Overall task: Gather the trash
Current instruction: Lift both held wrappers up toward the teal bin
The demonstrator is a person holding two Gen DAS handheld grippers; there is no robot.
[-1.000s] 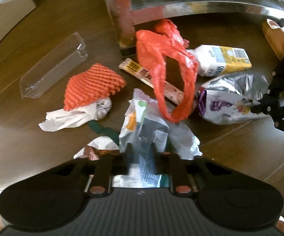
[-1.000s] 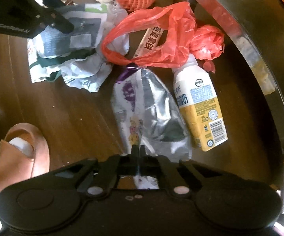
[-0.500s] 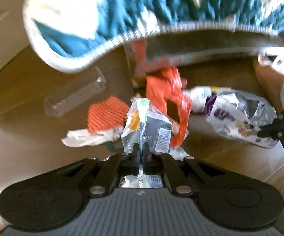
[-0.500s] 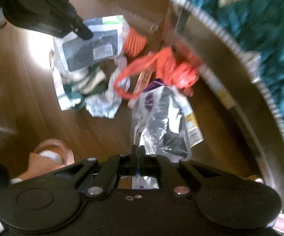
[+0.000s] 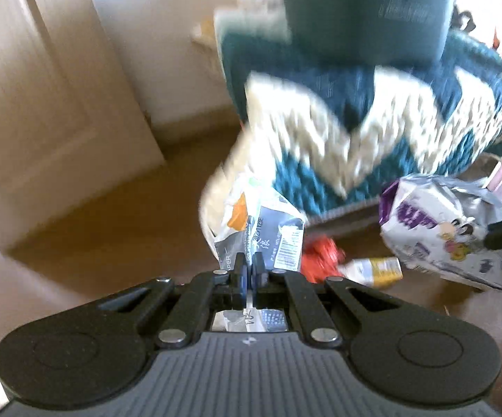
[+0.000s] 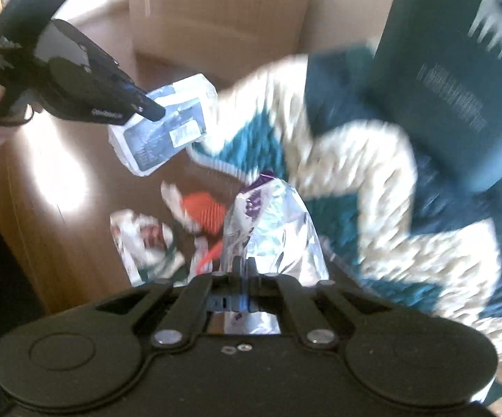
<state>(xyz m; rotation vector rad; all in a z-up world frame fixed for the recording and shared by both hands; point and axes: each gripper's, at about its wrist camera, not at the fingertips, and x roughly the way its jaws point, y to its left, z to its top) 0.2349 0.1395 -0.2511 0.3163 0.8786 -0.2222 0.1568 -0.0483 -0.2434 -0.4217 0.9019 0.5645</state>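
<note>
My left gripper (image 5: 246,264) is clamped on a grey wrapper (image 5: 263,232); right gripper (image 6: 241,268) is pinched on a foil bag (image 6: 272,222), both above the floor (image 5: 112,222).

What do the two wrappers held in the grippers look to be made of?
The purple-printed bag in the right gripper looks like metallised foil film: silvery, mirror-bright, sharply creased. The grey-and-white packet in the left gripper looks like glossy printed plastic film, with a barcode label; it could be coated paper, since blur hides the surface.
</note>
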